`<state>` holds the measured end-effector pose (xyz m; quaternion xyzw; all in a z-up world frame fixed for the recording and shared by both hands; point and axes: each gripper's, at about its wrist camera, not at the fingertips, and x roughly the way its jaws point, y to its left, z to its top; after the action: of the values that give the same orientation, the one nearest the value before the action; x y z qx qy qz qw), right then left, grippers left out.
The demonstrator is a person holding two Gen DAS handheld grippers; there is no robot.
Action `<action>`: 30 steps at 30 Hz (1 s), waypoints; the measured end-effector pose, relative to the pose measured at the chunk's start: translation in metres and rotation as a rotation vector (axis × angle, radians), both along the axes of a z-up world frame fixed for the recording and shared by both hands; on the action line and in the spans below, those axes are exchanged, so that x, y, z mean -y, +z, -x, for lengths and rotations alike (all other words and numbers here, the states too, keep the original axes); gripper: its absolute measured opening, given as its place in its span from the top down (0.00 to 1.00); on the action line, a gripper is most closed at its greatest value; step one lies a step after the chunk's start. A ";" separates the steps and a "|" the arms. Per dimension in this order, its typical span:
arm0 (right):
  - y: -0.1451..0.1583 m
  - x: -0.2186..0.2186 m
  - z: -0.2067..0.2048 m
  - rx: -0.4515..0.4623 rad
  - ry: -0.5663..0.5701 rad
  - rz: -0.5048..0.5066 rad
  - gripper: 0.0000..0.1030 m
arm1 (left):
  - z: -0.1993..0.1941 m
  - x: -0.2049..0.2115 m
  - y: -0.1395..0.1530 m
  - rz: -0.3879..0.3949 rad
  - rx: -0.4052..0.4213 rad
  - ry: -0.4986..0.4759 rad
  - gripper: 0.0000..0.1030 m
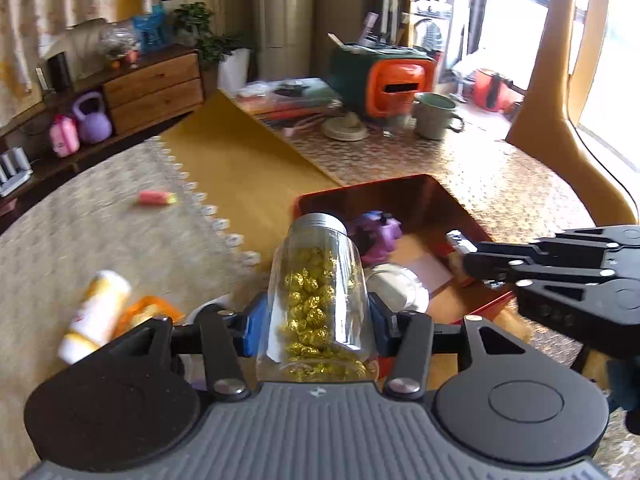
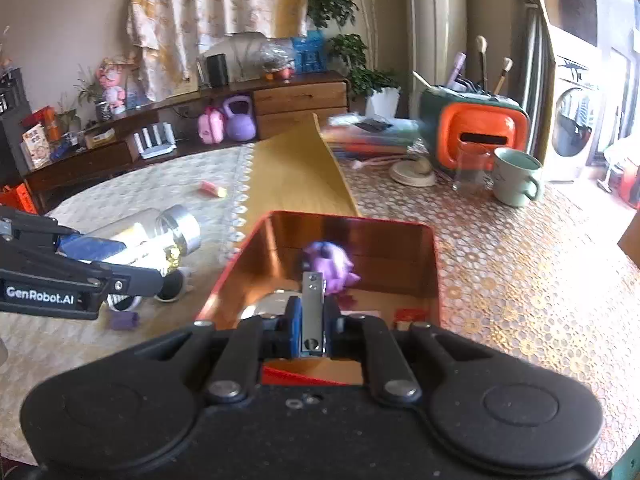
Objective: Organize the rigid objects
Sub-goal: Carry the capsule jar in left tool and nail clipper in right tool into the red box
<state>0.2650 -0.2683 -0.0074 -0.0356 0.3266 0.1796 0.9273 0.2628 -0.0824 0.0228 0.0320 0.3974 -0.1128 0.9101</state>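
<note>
My left gripper [image 1: 316, 320] is shut on a clear jar [image 1: 318, 300] of gold-wrapped candies with a silver lid, held in the air at the left edge of a red tin box [image 1: 400, 188]. The jar also shows in the right wrist view [image 2: 160, 240]. My right gripper [image 2: 312, 320] is shut on a small silver metal bar [image 2: 313, 312] and holds it over the red tin box [image 2: 400, 228]. Inside the box lie a purple toy [image 2: 330, 266] and a round silver lid [image 1: 396, 286]. The right gripper also shows in the left wrist view [image 1: 468, 262].
A white-yellow bottle [image 1: 96, 316] and an orange packet [image 1: 146, 312] lie on the table left of the jar. A pink-yellow item [image 1: 156, 198] lies further left. A green mug [image 2: 516, 176], a glass [image 2: 472, 164], an orange-green case [image 2: 476, 132] and stacked books [image 2: 372, 136] stand behind.
</note>
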 end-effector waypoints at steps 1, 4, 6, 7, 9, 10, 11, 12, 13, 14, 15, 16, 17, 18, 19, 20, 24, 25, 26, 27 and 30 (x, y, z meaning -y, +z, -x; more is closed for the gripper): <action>-0.001 0.003 -0.002 0.000 -0.007 0.005 0.90 | -0.003 0.005 -0.001 0.001 -0.005 -0.010 0.51; -0.007 0.009 -0.008 -0.005 -0.021 0.018 0.90 | -0.013 0.021 -0.006 0.003 -0.025 -0.027 0.51; -0.012 0.013 -0.011 -0.015 -0.025 0.028 0.90 | -0.021 0.029 -0.011 0.010 -0.043 -0.035 0.51; -0.014 0.013 -0.013 -0.019 -0.027 0.035 0.90 | -0.024 0.033 -0.014 0.009 -0.050 -0.041 0.51; -0.018 0.014 -0.016 -0.026 -0.024 0.046 0.90 | -0.030 0.041 -0.019 0.009 -0.058 -0.053 0.51; -0.021 0.013 -0.018 -0.029 -0.021 0.056 0.90 | -0.034 0.044 -0.021 0.012 -0.063 -0.059 0.51; -0.022 0.012 -0.020 -0.030 -0.019 0.064 0.90 | -0.037 0.047 -0.023 0.015 -0.072 -0.059 0.51; -0.024 0.012 -0.022 -0.033 -0.017 0.070 0.90 | -0.040 0.048 -0.025 0.020 -0.082 -0.055 0.51; -0.025 0.012 -0.023 -0.036 -0.011 0.074 0.90 | -0.044 0.050 -0.028 0.024 -0.091 -0.054 0.51; -0.027 0.012 -0.025 -0.038 -0.007 0.078 0.90 | -0.046 0.051 -0.030 0.025 -0.097 -0.054 0.51; -0.029 0.011 -0.026 -0.041 -0.004 0.083 0.90 | -0.048 0.052 -0.032 0.028 -0.103 -0.050 0.51; -0.031 0.011 -0.027 -0.044 0.001 0.088 0.90 | -0.050 0.052 -0.035 0.034 -0.112 -0.048 0.51; -0.032 0.011 -0.028 -0.047 0.006 0.091 0.90 | -0.052 0.052 -0.037 0.042 -0.121 -0.048 0.51; -0.034 0.011 -0.029 -0.051 0.008 0.095 0.90 | -0.054 0.051 -0.039 0.051 -0.126 -0.048 0.51; -0.036 0.011 -0.030 -0.054 0.011 0.099 0.90 | -0.055 0.052 -0.042 0.055 -0.132 -0.047 0.51; -0.037 0.010 -0.031 -0.058 0.014 0.101 0.90 | -0.057 0.052 -0.044 0.055 -0.138 -0.044 0.51; -0.042 0.010 -0.035 -0.075 0.018 0.106 0.90 | -0.062 0.054 -0.049 0.054 -0.139 -0.040 0.51; -0.043 0.010 -0.036 -0.080 0.018 0.106 0.90 | -0.062 0.055 -0.049 0.053 -0.137 -0.040 0.51; -0.044 0.010 -0.037 -0.085 0.018 0.108 0.90 | -0.062 0.055 -0.050 0.053 -0.136 -0.040 0.51; -0.045 0.010 -0.037 -0.090 0.019 0.108 0.90 | -0.063 0.056 -0.050 0.050 -0.136 -0.042 0.51; -0.048 0.010 -0.039 -0.103 0.015 0.105 0.89 | -0.064 0.057 -0.053 0.041 -0.138 -0.046 0.51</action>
<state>0.3037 -0.2785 -0.0550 -0.0775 0.3827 0.1707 0.9046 0.3266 -0.1398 -0.0299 0.0145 0.4559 -0.1441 0.8782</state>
